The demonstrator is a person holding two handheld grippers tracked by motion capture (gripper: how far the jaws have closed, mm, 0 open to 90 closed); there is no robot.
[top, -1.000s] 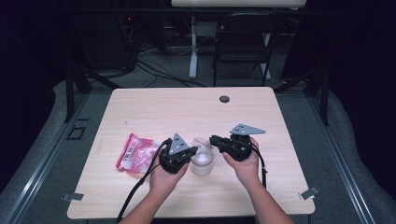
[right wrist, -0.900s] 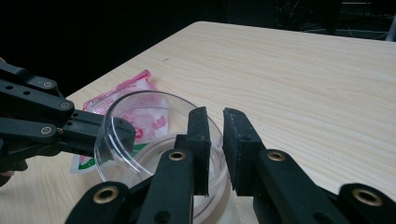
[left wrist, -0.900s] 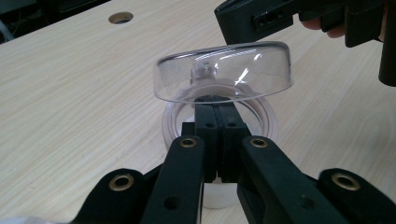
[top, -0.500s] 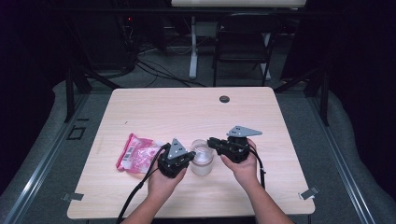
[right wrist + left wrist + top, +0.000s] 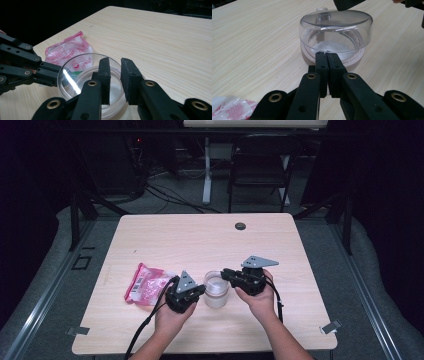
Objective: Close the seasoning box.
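The wooden table [image 5: 200, 240] is carrying a clear container [image 5: 216, 290] near its front edge. Left of the container, a pink packet [image 5: 145, 283] is lying flat. The left gripper [image 5: 327, 56] is pinching the container's near rim, jaws nearly together. The right gripper [image 5: 115, 75] is straddling the clear lid [image 5: 75, 75], jaws slightly parted.

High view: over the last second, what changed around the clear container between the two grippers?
Both grippers drew slightly toward the person. The left gripper now pinches the container rim, jaws closed on it. The right gripper closed in on the clear lid, its jaws either side of the lid's tab. The pink packet and table stayed as they were.
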